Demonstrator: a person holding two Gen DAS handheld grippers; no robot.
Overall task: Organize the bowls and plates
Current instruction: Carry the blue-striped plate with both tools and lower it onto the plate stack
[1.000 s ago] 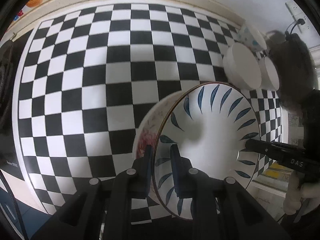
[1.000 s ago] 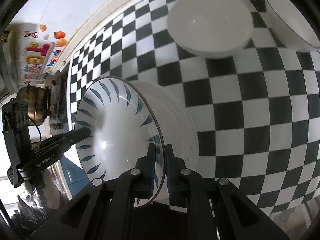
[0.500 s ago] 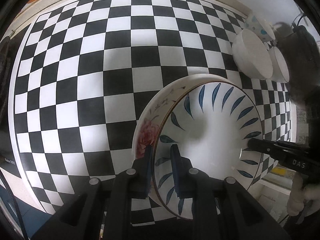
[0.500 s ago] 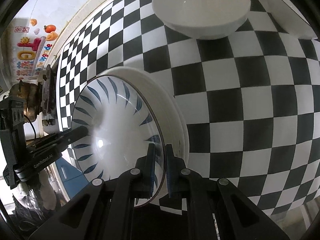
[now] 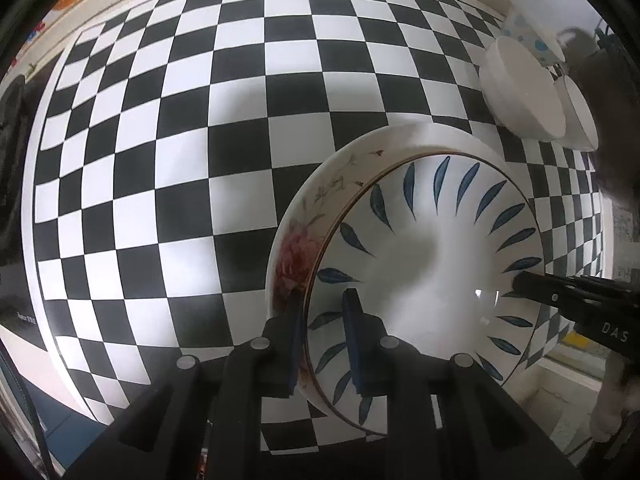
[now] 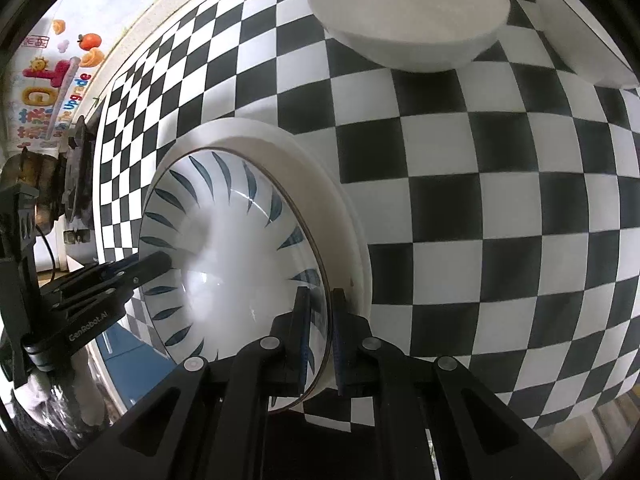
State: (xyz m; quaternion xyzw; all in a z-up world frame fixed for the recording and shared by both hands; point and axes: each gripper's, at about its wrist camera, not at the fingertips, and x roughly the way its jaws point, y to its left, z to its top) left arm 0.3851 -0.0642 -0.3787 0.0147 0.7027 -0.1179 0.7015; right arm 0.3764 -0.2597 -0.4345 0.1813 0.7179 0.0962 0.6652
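A white plate with blue leaf marks [image 5: 432,252] lies inside a larger white dish with a pink flower on its rim [image 5: 296,252]. My left gripper [image 5: 322,332] is shut on the near rims of both. My right gripper [image 6: 320,328] is shut on the opposite rims; its fingers [image 5: 536,286] show at the right of the left wrist view. The leaf plate [image 6: 224,248] and the outer dish [image 6: 336,216] also show in the right wrist view, low over the checkered counter [image 5: 200,120]. The left gripper's fingers [image 6: 148,264] reach in from the left there.
A plain white bowl [image 6: 408,20] and a second white bowl [image 6: 580,24] stand at the far right of the counter; both show in the left wrist view [image 5: 520,96]. A dotted cup [image 5: 528,36] stands behind them. A stove and dark pot [image 6: 48,184] lie beyond the counter's left end.
Both grippers have lowered the stacked plate and dish toward the counter. The counter squares and white bowls look larger and closer. The grips have not changed.
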